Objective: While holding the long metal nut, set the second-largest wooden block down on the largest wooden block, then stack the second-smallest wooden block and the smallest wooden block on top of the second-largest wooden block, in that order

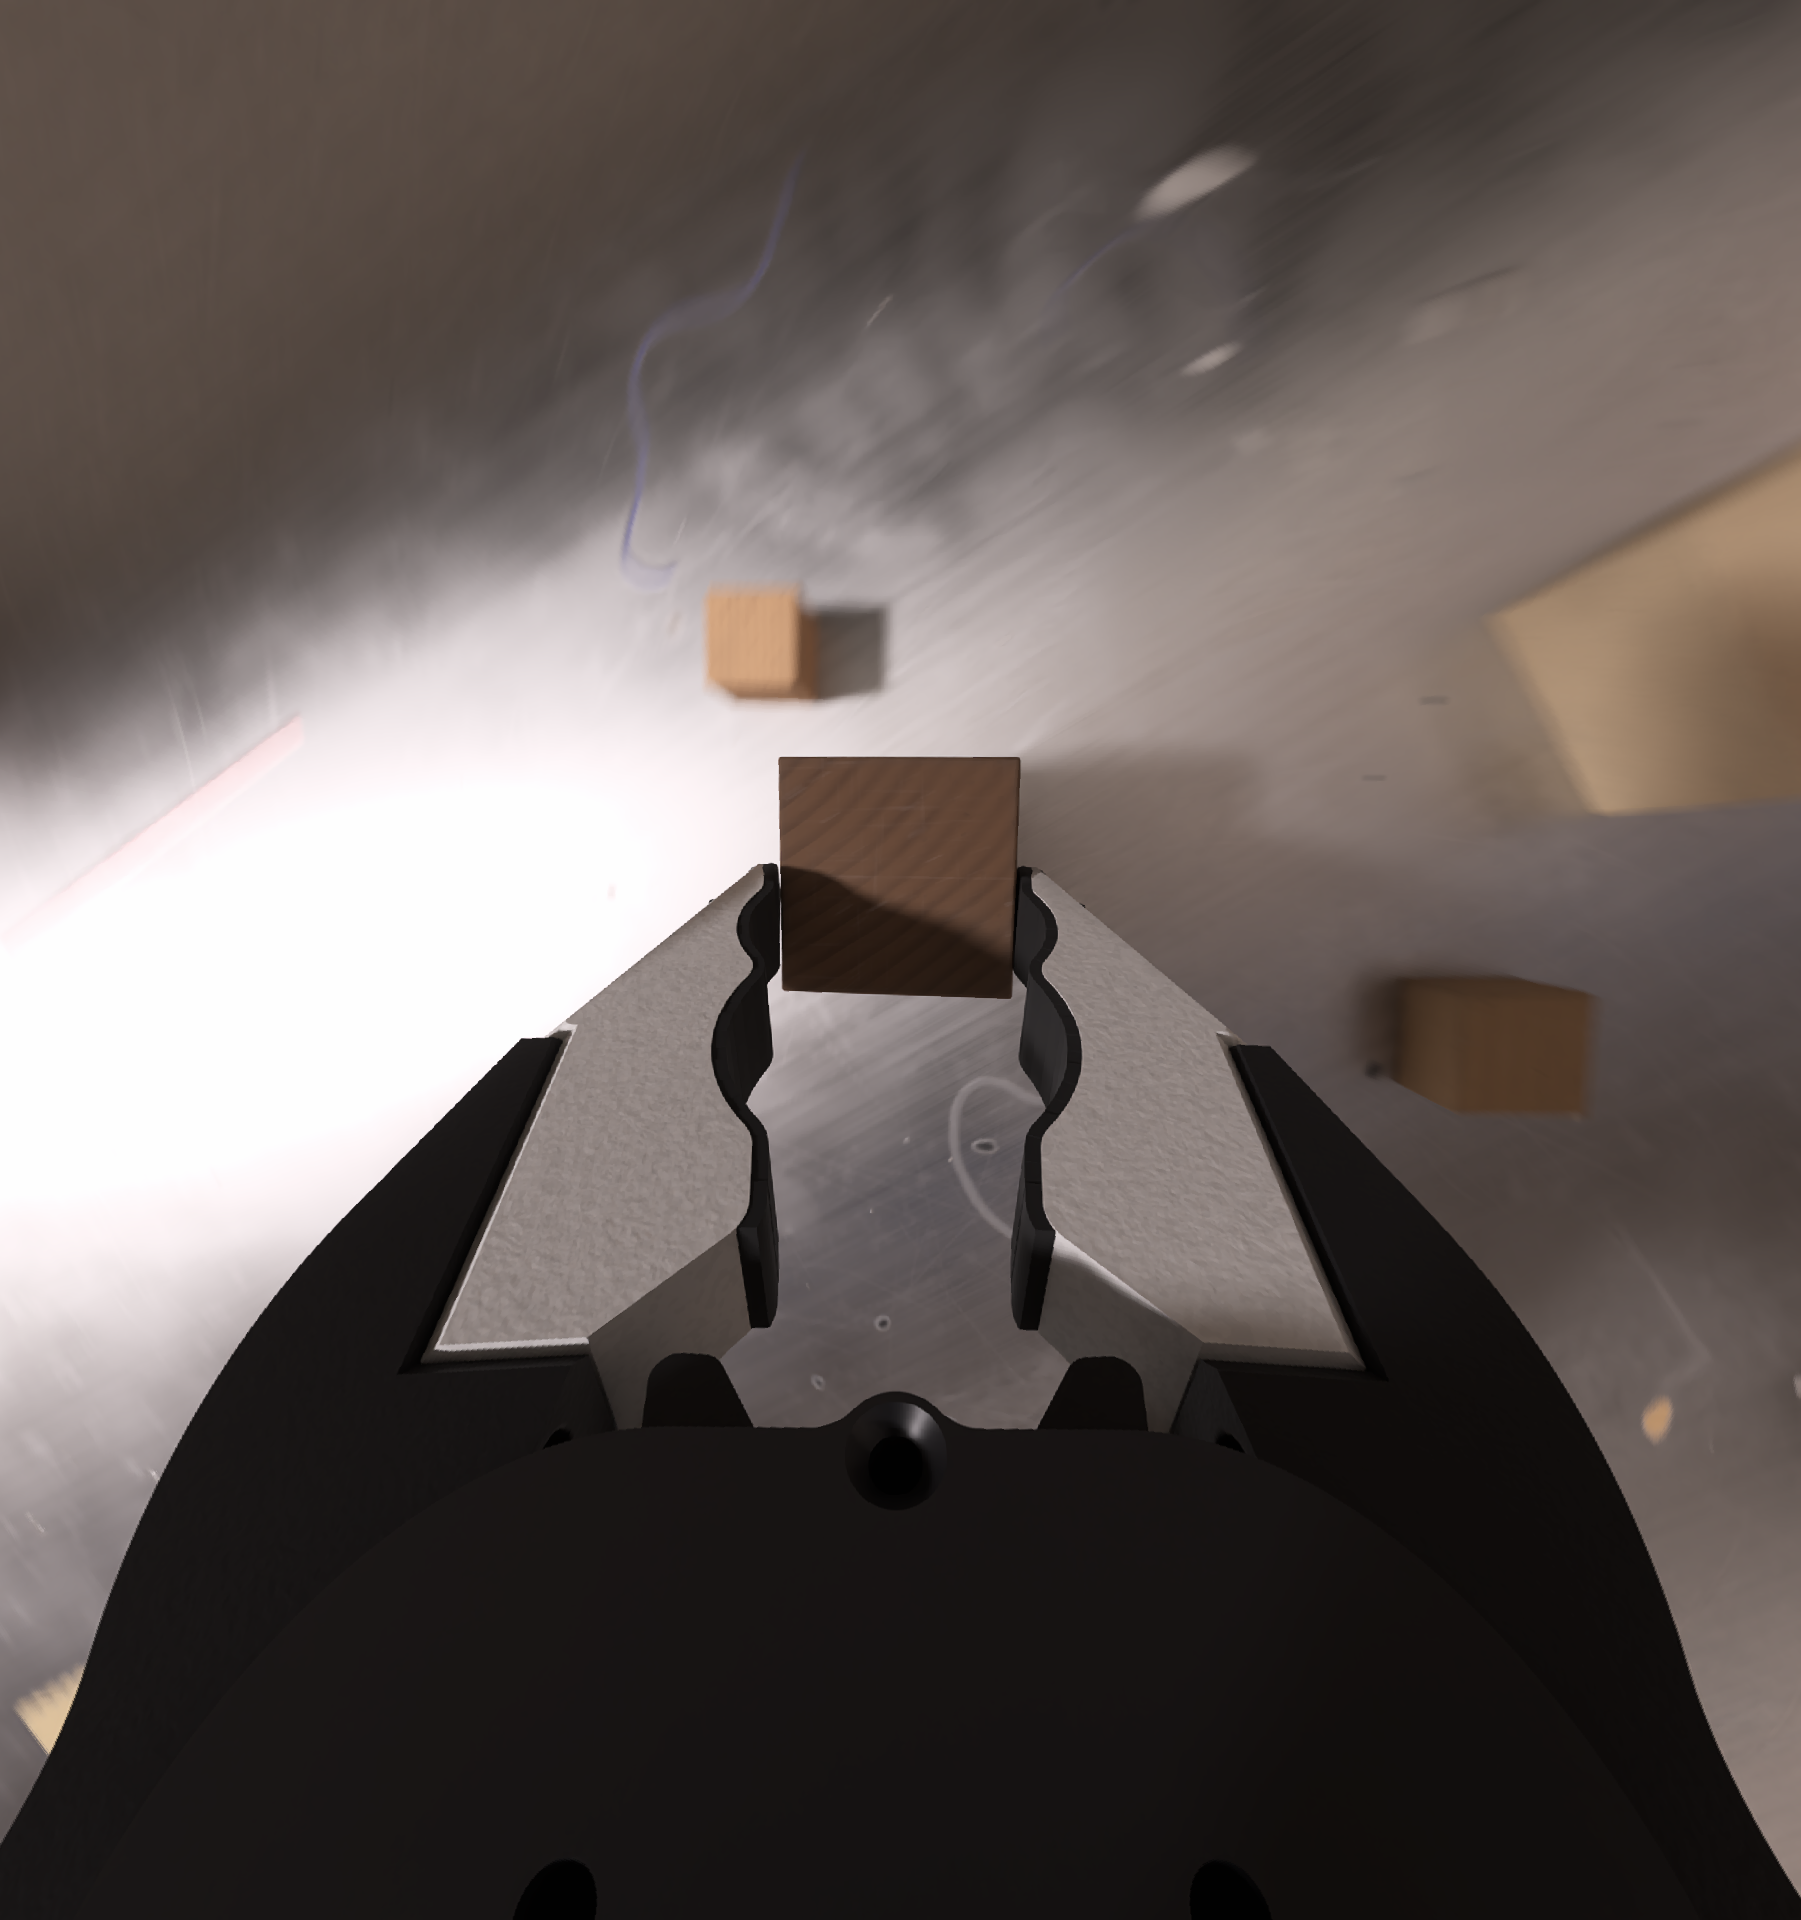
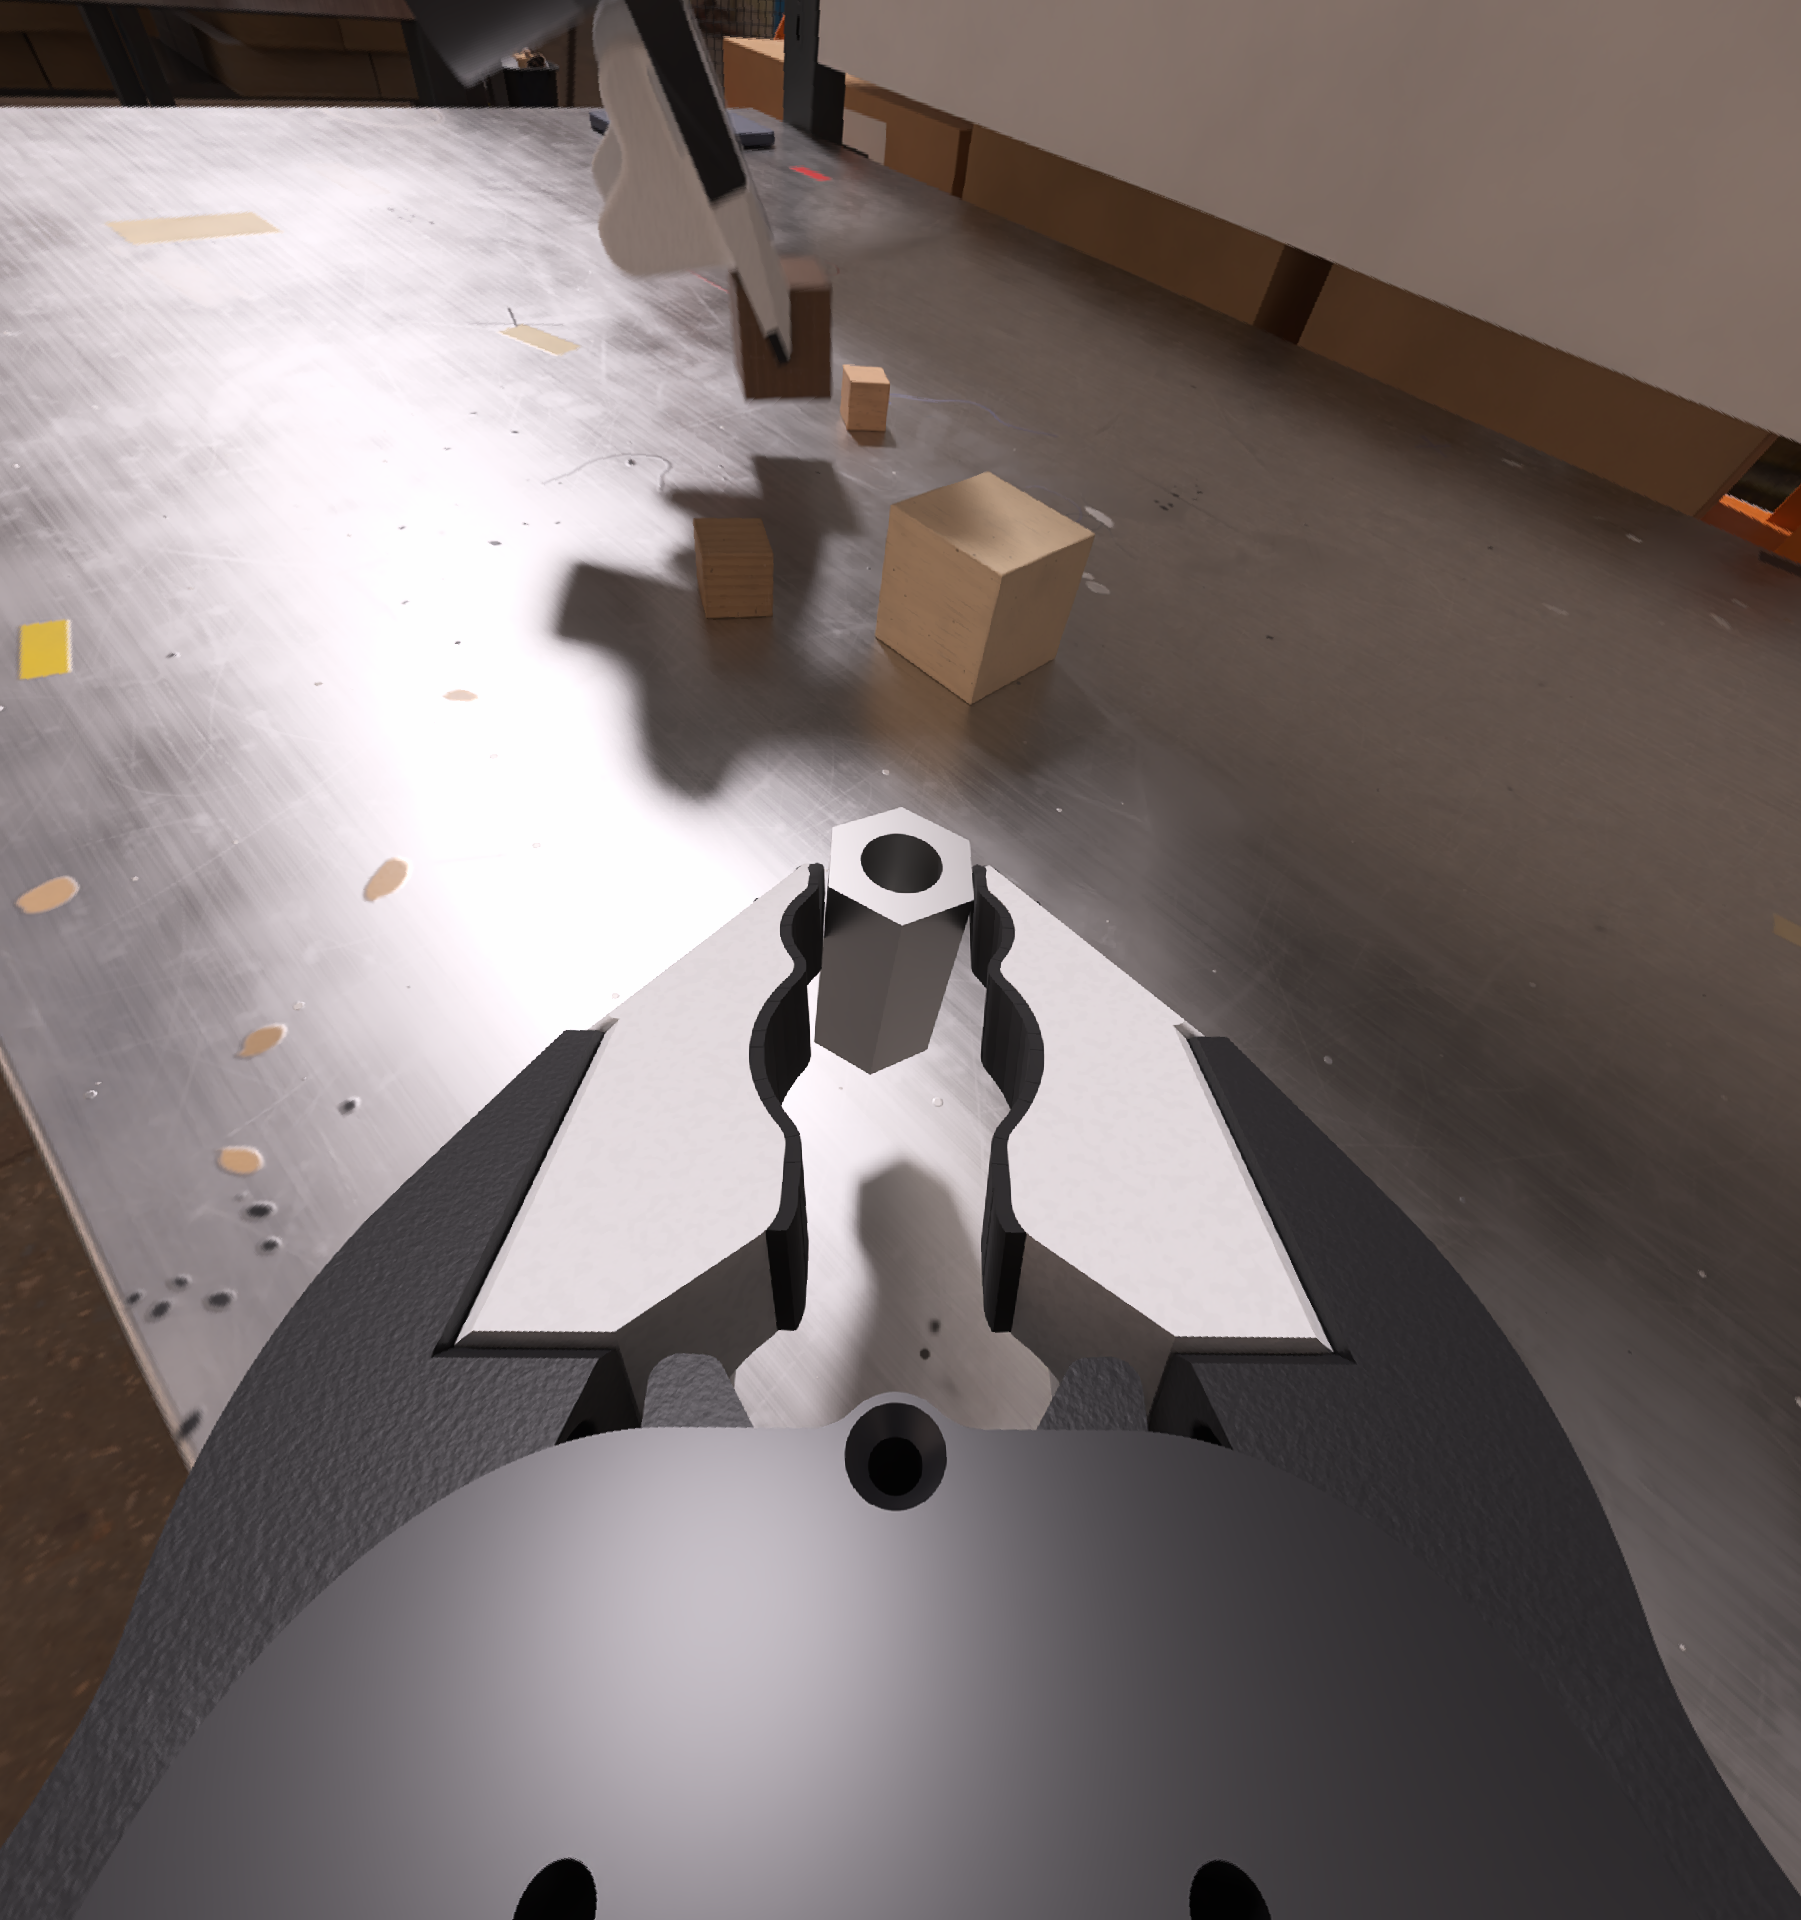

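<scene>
My left gripper (image 1: 896,914) is shut on the second-largest wooden block (image 1: 896,831), a dark brown cube, and holds it above the metal table (image 1: 304,883). Below it in this view lie the smallest block (image 1: 756,641), the second-smallest block (image 1: 1493,1044) and, at the right edge, the largest block (image 1: 1706,686). My right gripper (image 2: 896,899) is shut on the long metal nut (image 2: 880,987), held upright above the table. Ahead in the right wrist view the left gripper (image 2: 771,348) hangs with its brown block (image 2: 802,343) over the smallest block (image 2: 865,395), the second-smallest block (image 2: 733,566) and the largest block (image 2: 984,582).
The metal table's (image 2: 252,468) left edge (image 2: 65,1143) runs diagonally, with brown floor beyond it. Tape patches (image 2: 44,646) and tan spots dot the surface. Cardboard boxes (image 2: 1135,218) and a pale wall line the far right side.
</scene>
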